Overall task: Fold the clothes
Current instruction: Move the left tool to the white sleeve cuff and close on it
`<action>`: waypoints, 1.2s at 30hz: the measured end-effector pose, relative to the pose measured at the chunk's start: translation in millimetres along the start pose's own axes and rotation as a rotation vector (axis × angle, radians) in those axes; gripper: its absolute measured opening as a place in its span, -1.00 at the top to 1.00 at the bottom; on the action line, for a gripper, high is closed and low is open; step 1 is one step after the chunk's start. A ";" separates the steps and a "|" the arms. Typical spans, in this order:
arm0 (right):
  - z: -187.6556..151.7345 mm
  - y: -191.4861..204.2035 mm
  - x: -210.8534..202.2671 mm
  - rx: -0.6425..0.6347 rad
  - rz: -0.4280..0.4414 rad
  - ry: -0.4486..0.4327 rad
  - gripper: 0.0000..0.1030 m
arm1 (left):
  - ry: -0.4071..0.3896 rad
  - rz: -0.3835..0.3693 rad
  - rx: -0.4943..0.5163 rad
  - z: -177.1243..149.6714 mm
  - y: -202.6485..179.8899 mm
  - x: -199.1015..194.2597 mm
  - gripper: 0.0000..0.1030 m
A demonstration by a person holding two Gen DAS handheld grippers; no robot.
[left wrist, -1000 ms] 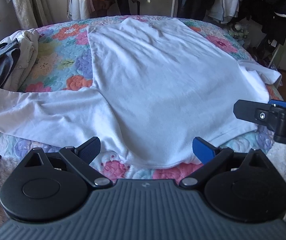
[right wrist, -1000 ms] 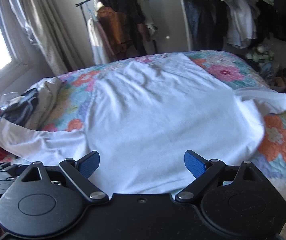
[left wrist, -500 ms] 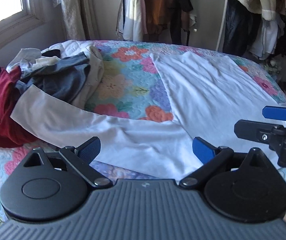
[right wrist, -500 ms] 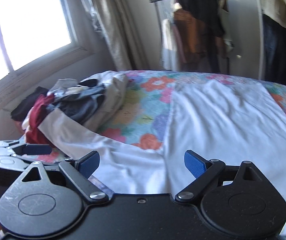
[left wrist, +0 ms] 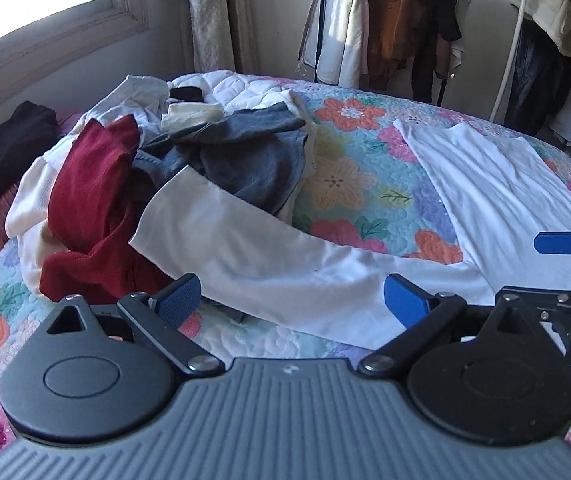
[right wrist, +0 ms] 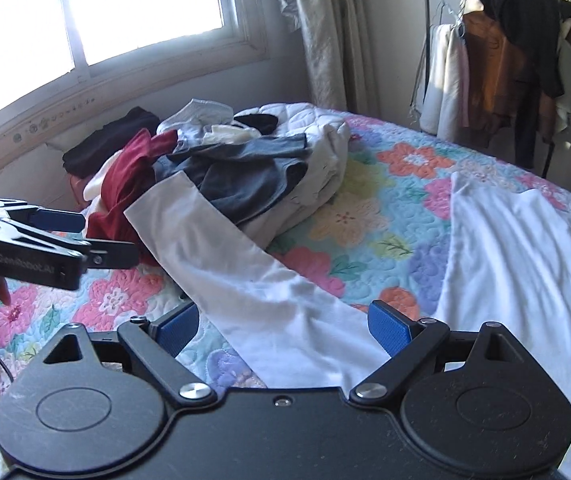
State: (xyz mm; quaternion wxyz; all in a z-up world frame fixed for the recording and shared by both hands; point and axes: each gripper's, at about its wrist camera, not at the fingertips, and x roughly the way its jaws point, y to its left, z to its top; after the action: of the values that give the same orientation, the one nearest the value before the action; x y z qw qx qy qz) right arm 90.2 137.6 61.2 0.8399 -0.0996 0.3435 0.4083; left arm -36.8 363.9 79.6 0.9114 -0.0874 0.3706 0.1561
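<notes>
The shirt (right wrist: 525,280) is lying flat on the quilt (right wrist: 365,216), its sleeve (right wrist: 245,280) stretching toward the pile (right wrist: 245,168); both grippers (left wrist: 291,300) (right wrist: 283,326) are gaping wide, holding nothing

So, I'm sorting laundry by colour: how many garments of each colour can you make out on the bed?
White shirt, spread flat: 1
Red garment: 1
Grey-blue garment: 1
Black garment: 1
Total: 4 distinct; the pile's pale pieces are too tangled to count.

Daylight's pouring in from the window (right wrist: 125,8) on my right wrist view, totally blown out white there. The bed (left wrist: 349,184) is lit pretty evenly with soft shadows in the clothes folds. Heavy fisheye bending at the edges, but both views look sharp to me.
</notes>
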 end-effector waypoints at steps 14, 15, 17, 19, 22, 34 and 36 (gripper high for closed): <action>-25.1 -4.8 109.8 -0.001 0.089 0.173 0.11 | 0.071 -0.032 -0.015 -36.1 69.2 125.0 -0.41; -28.0 -7.1 114.4 0.012 0.110 0.191 0.15 | 0.066 -0.018 -0.007 -37.9 68.7 130.9 -0.41; -33.5 -10.6 121.8 0.026 0.121 0.214 0.15 | 0.049 -0.004 -0.020 -39.5 71.4 140.1 -0.42; -38.4 -10.8 127.4 0.008 0.114 0.243 0.08 | 0.029 -0.014 -0.055 -40.4 77.1 146.1 -0.41; -46.0 -9.7 135.3 -0.024 0.112 0.293 -0.24 | -0.034 -0.005 -0.047 -42.1 78.2 149.1 0.37; -56.4 -32.0 130.7 0.067 0.118 0.265 -0.28 | -0.145 -0.081 0.005 -27.7 65.7 112.5 0.88; -55.3 -35.2 123.6 0.078 0.125 0.242 -0.29 | -0.154 -0.086 0.018 -22.9 61.2 106.3 0.88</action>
State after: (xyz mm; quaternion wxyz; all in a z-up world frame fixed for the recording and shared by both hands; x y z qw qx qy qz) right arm 142.5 166.4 -65.2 0.7687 -0.0938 0.4632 0.4311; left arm -1.1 438.3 -14.1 0.9438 -0.0829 0.2969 0.1195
